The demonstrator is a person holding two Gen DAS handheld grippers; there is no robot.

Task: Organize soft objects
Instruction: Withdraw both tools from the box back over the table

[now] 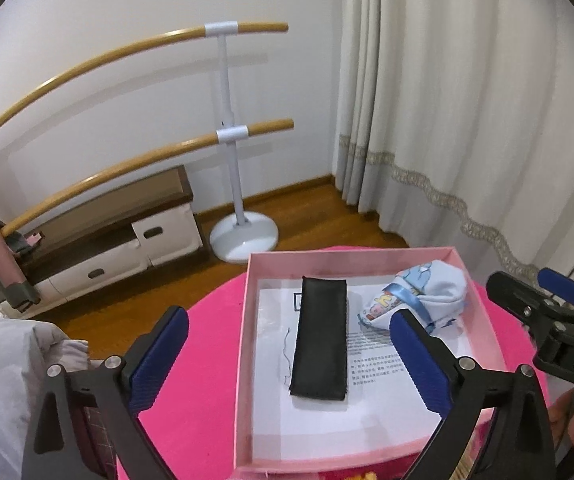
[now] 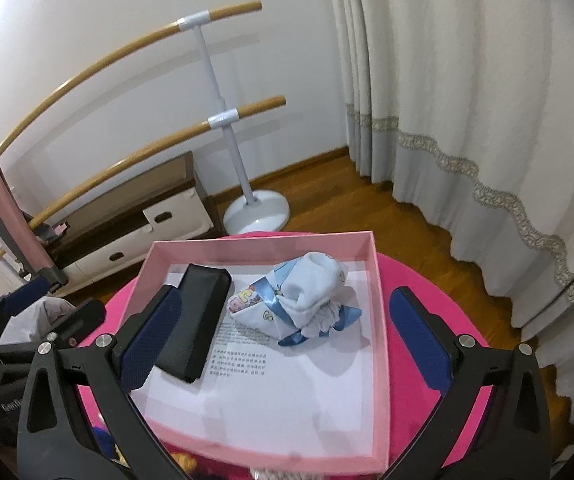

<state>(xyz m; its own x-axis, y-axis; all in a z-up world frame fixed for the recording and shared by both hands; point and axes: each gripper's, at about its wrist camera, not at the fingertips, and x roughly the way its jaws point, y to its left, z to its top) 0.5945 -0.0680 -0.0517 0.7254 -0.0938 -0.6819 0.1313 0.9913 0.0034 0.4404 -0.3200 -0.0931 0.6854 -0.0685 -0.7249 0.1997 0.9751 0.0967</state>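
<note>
Hovering over the pink box (image 2: 379, 312), both the left gripper (image 1: 287, 360) and the right gripper (image 2: 287, 344) gape empty. Sock bundle (image 2: 307, 292) sits far-right inside: light, squashy; pinch its bulk, not the slick ribbon (image 2: 267, 300). Black pouch (image 1: 321, 336) lies left, flat.

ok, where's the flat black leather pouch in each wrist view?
Left wrist: the flat black leather pouch lies lengthwise at the centre of the shallow pink cardboard box.
Right wrist: pouch sits at the box's left, partly behind the left finger.
Shared landmark: the white-and-blue sock bundle right of it.
</note>
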